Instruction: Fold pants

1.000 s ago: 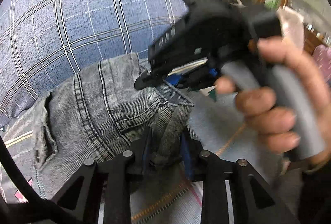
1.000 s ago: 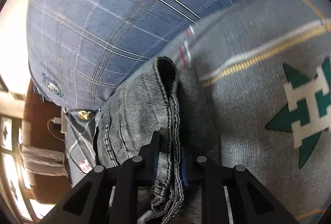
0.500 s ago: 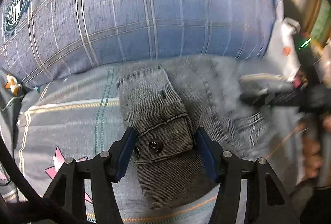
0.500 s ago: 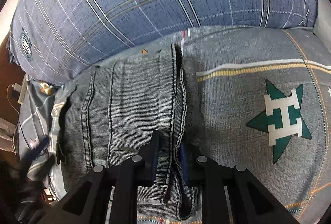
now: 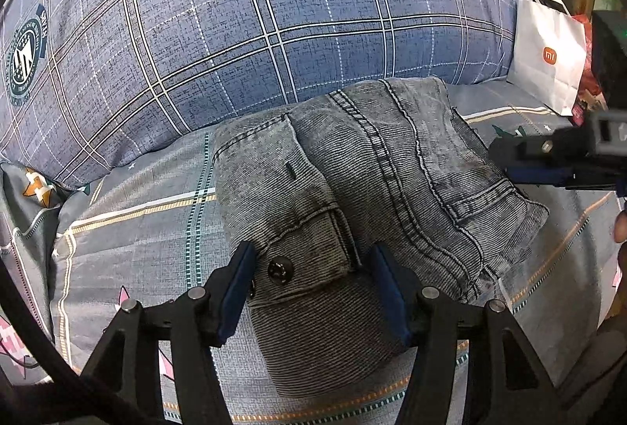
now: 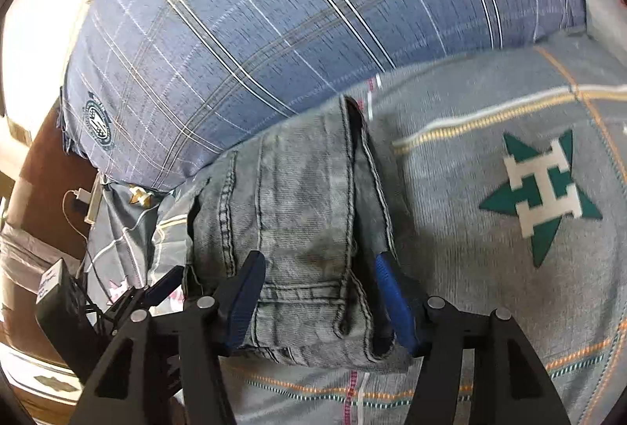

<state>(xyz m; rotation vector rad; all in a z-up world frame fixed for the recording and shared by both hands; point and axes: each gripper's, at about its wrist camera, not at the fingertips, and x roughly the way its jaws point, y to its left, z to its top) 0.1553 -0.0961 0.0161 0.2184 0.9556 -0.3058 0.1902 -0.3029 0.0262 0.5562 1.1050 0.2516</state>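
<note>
Both grippers have let go within the last second: the left gripper (image 5: 313,284) and the right gripper (image 6: 317,299) now stand spread wide over the folded grey jeans (image 5: 364,189), which lie in a compact bundle on the patterned bedsheet (image 5: 129,229) against the blue plaid pillow (image 5: 254,13). The folding looks finished. Layers underneath are hidden, and the right wrist view is motion-blurred.
</note>
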